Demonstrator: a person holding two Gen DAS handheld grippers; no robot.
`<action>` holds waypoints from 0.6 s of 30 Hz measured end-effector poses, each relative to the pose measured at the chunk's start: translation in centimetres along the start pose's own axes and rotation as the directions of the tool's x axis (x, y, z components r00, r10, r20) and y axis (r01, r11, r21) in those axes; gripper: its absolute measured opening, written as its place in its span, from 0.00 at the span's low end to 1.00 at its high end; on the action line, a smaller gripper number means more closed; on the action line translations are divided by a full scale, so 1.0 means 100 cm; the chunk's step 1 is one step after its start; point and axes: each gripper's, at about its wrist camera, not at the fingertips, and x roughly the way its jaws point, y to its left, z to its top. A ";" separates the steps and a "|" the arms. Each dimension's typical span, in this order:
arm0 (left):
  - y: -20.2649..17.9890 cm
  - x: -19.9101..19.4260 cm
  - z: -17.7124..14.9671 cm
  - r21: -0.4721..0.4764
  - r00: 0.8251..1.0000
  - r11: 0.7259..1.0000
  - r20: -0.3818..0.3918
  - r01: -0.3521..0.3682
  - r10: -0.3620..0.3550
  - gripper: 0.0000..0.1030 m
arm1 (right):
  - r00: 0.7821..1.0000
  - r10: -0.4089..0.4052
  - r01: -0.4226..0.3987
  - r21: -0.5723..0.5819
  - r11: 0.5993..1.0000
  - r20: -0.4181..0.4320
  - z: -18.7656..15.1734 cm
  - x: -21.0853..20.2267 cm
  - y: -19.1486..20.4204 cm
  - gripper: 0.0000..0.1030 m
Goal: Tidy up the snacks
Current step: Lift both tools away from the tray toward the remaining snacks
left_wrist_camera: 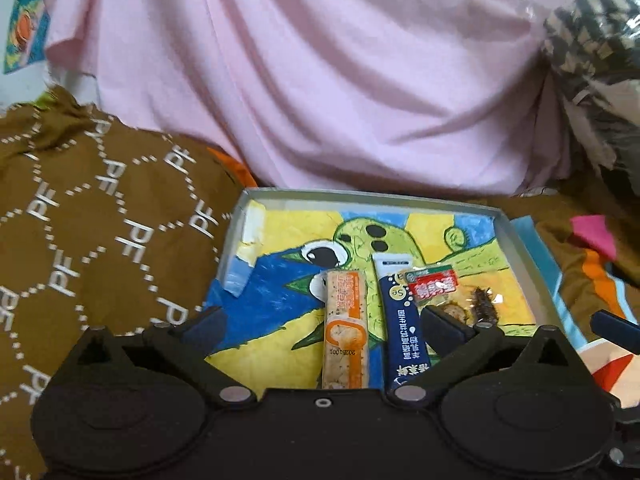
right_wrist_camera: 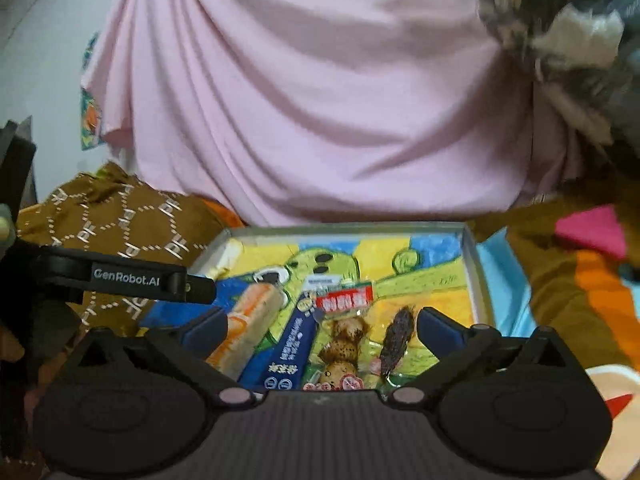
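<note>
- Far left: crumpled brown cloth (left_wrist_camera: 100, 208) with white dotted lattice, soft and bunched beside a shallow grey box (left_wrist_camera: 234, 236) lined with a crayon drawing.
- Inside, left to right: orange-beige bar (left_wrist_camera: 345, 328), glossy navy stick pack (left_wrist_camera: 400, 320), clear crinkly pouch (left_wrist_camera: 440, 292) with red label.
- Left gripper (left_wrist_camera: 324, 326) spread wide, hovering over bar and stick pack.
- Right gripper (right_wrist_camera: 320, 326) likewise splayed, empty, above the pouch.

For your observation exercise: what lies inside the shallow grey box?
Inside the shallow grey box: an orange snack bar, a navy-blue stick packet and a clear red-labelled packet. They cover parts of the painted picture underneath.
</note>
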 end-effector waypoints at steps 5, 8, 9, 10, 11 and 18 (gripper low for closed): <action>0.002 -0.044 -0.008 -0.003 0.998 1.000 0.066 -0.018 0.018 0.99 | 0.999 0.019 -0.018 -0.020 1.000 0.051 0.003 -0.038 0.012 1.00; 0.005 -0.068 -0.017 -0.004 0.995 1.000 0.092 -0.023 0.023 0.99 | 0.997 0.046 -0.044 -0.025 0.999 0.058 0.003 -0.055 0.021 1.00; 0.006 -0.077 -0.021 -0.004 0.995 1.000 0.098 -0.023 0.023 0.99 | 0.997 0.054 -0.052 -0.038 0.998 0.051 0.003 -0.059 0.026 1.00; 0.007 -0.085 -0.025 -0.004 0.994 1.000 0.104 -0.024 0.024 0.99 | 0.997 0.057 -0.055 -0.051 0.997 0.050 0.002 -0.064 0.031 1.00; 0.009 -0.094 -0.030 -0.007 0.993 1.000 0.113 -0.028 0.029 0.99 | 0.997 0.056 -0.053 -0.060 0.997 0.053 0.001 -0.069 0.036 1.00; 0.030 -0.144 -0.066 -0.044 0.990 0.998 0.132 -0.046 0.052 0.99 | 0.994 0.095 -0.091 -0.063 0.994 0.054 -0.010 -0.110 0.060 1.00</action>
